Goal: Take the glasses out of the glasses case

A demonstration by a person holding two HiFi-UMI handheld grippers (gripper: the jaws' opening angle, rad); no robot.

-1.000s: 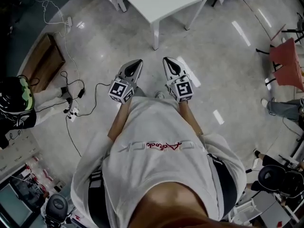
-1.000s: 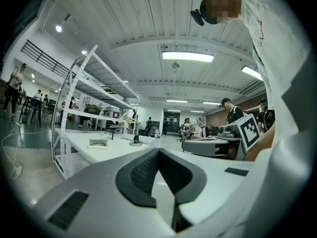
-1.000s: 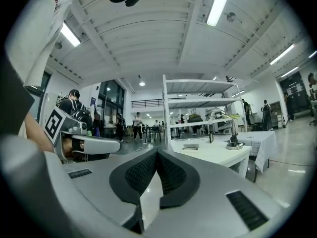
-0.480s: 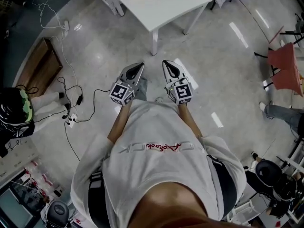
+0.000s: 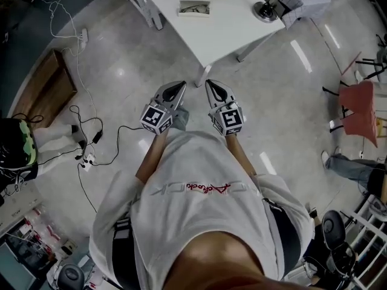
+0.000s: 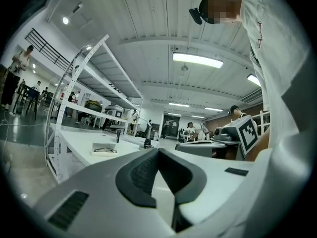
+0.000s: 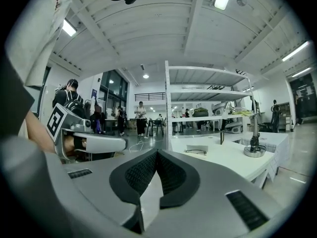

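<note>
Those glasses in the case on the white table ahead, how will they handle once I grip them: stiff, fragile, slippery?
The glasses look thin-framed and dark, so probably light and fragile; a hard pinch might bend them. The glasses case looks small and shallow, so it may slide on the table when they are pulled.

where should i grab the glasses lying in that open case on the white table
Probably the frame's middle, at the bridge, coming straight down from above. The glasses lie flat in a shallow case open at the top on the table, so its walls likely hinder a side approach. Finer detail is too small to tell.
</note>
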